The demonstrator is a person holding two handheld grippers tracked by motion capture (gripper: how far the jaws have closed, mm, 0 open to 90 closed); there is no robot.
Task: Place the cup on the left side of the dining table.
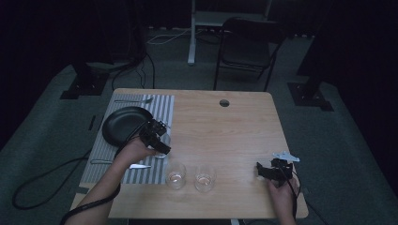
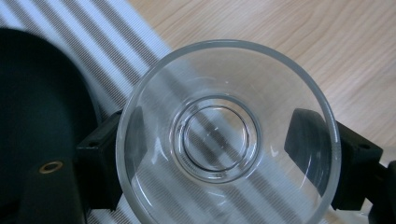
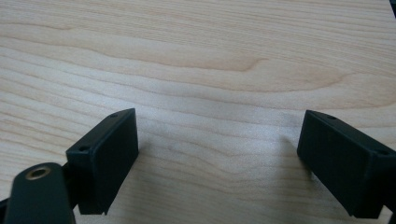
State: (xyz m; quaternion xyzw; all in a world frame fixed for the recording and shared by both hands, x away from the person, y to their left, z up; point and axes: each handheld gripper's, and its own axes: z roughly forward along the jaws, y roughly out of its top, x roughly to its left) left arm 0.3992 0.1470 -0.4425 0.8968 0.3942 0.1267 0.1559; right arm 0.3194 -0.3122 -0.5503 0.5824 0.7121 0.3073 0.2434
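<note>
From the high view, my left claw sits at the striped placemat's right edge beside the black plate, two glasses wait near the tabletop's front edge, and my right claw rests far right. In the left gripper view, the jaws flank a clear glass, seemingly clamped; I'd keep it upright and lower it gently. In the right gripper view, the jaws stand apart over bare wood.
</note>
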